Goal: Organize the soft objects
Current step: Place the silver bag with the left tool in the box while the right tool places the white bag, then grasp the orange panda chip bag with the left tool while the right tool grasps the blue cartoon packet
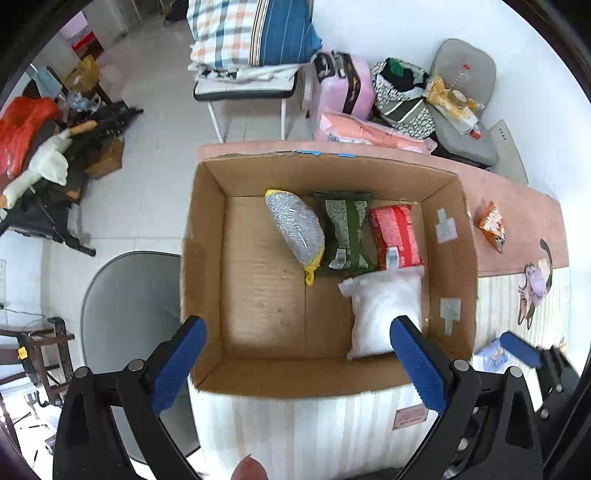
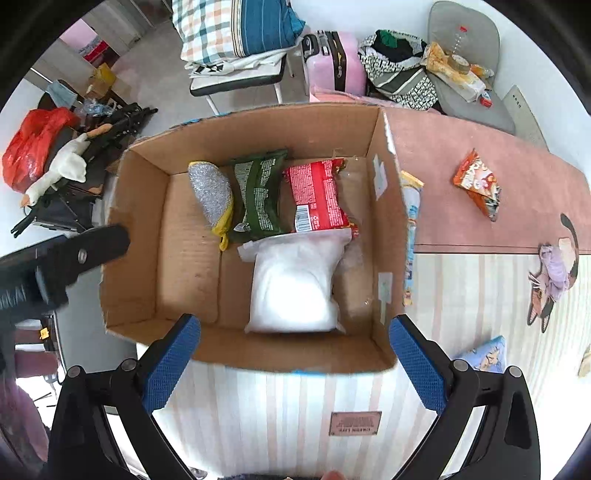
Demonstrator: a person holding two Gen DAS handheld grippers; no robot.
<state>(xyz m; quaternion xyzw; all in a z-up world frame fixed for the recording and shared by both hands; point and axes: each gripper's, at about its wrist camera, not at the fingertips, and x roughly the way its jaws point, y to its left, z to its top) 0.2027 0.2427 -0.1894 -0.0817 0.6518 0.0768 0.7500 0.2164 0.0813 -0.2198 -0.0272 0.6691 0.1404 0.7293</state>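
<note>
An open cardboard box (image 1: 207, 243) (image 2: 384, 229) stands on the cloth-covered table. In it lie a bubble-wrapped bundle (image 1: 295, 229) (image 2: 210, 192), a green packet (image 1: 345, 230) (image 2: 258, 195), a red packet (image 1: 395, 236) (image 2: 317, 195) and a white soft bag (image 1: 384, 314) (image 2: 295, 284). My left gripper (image 1: 295, 332) is open and empty above the box's near edge. My right gripper (image 2: 295, 332) is open and empty above the near edge too. An orange snack bag (image 1: 493, 225) (image 2: 478, 184) lies on the table to the right. A blue packet (image 1: 491, 356) (image 2: 484, 354) lies near the right gripper.
A flat packet (image 2: 412, 229) stands against the box's right outer wall. A grey chair (image 1: 129, 306) sits left of the table. A chair with a plaid pillow (image 1: 251, 33), a pink suitcase (image 1: 343, 85) and a cluttered seat (image 1: 461, 110) stand behind.
</note>
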